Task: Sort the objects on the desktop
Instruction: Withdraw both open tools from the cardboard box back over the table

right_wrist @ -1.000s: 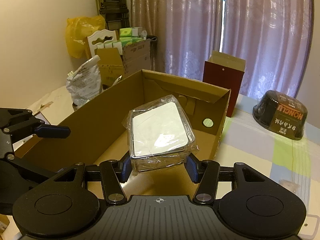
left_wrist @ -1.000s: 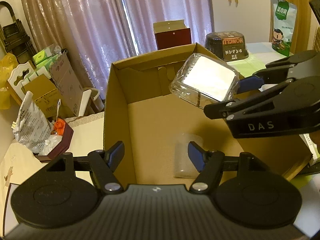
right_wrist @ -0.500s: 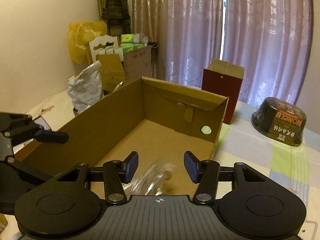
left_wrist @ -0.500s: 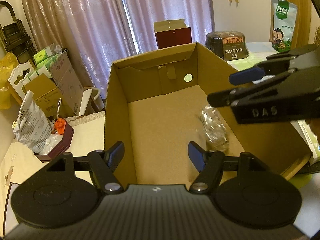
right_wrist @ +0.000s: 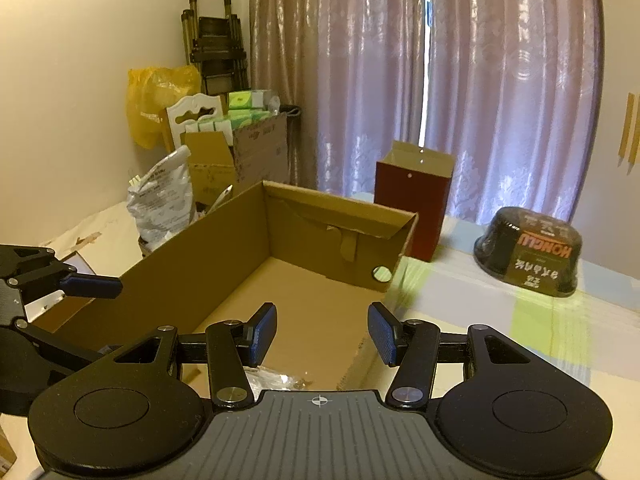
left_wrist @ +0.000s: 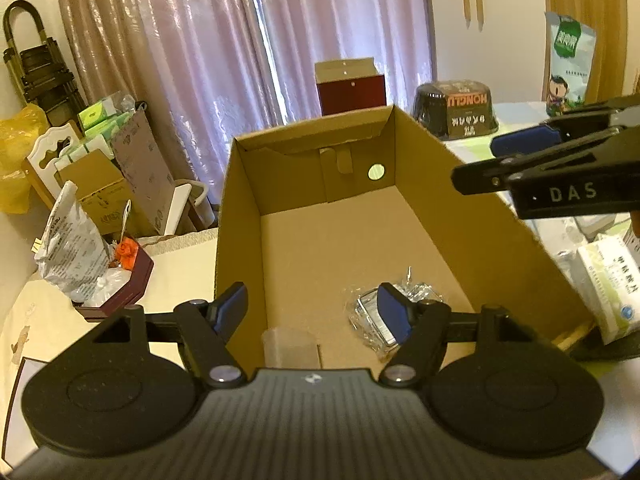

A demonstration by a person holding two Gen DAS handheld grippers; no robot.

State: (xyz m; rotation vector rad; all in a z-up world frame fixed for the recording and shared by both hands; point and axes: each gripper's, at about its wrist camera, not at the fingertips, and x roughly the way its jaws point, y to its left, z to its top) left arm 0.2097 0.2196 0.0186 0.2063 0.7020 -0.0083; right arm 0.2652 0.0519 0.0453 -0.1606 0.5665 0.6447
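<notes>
Pkg (left_wrist: pixel 382 318) dropped, below empty R jaws.

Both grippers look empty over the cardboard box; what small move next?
Probably swing the right gripper toward the white boxes beside the brown cardboard box: its jaws are open and empty, and the clear-wrapped packet already lies inside.

"DAS" on the right gripper (left_wrist: pixel 520 148); "HONGLU" on the black bowl (right_wrist: pixel 530 258)

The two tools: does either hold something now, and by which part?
Nothing is held. The left tool and right tool are open; the wrapped packet lies in the cardboard box.
</notes>
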